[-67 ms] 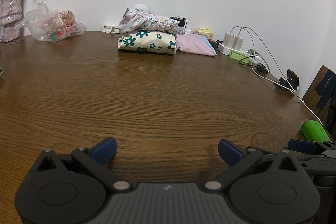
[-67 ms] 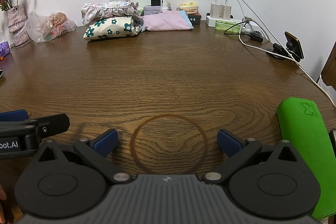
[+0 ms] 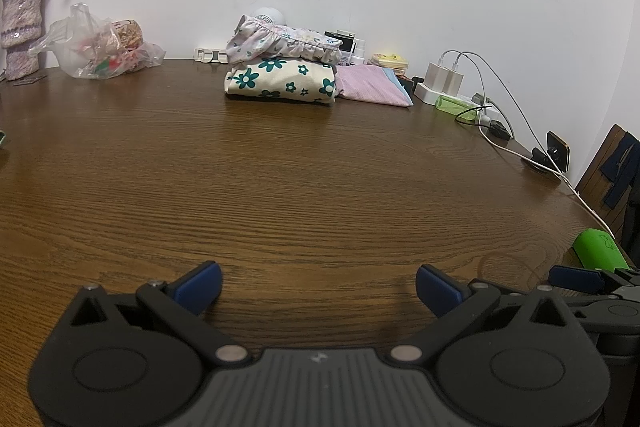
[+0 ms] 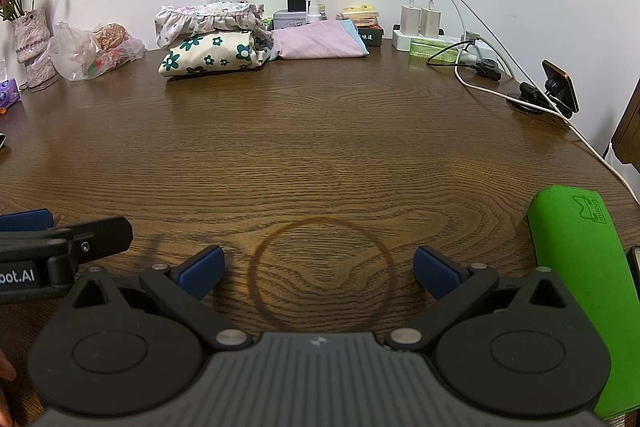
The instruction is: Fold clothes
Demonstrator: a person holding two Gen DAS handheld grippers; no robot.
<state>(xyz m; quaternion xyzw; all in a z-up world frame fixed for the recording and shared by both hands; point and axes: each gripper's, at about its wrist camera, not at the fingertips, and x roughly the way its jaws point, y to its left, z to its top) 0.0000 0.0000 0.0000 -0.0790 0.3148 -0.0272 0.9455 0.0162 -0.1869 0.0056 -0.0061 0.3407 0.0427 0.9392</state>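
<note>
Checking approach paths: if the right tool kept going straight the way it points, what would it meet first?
Probably the bare table: the open right tool tilts down over the ring stain, well short of the folded clothes.

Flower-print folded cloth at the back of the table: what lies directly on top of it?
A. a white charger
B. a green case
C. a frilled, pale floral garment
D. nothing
C. In both wrist views the frilled pale floral garment rests on the cream flower-print folded cloth, while the pink folded cloth lies beside the stack on the table, not on it.
</note>
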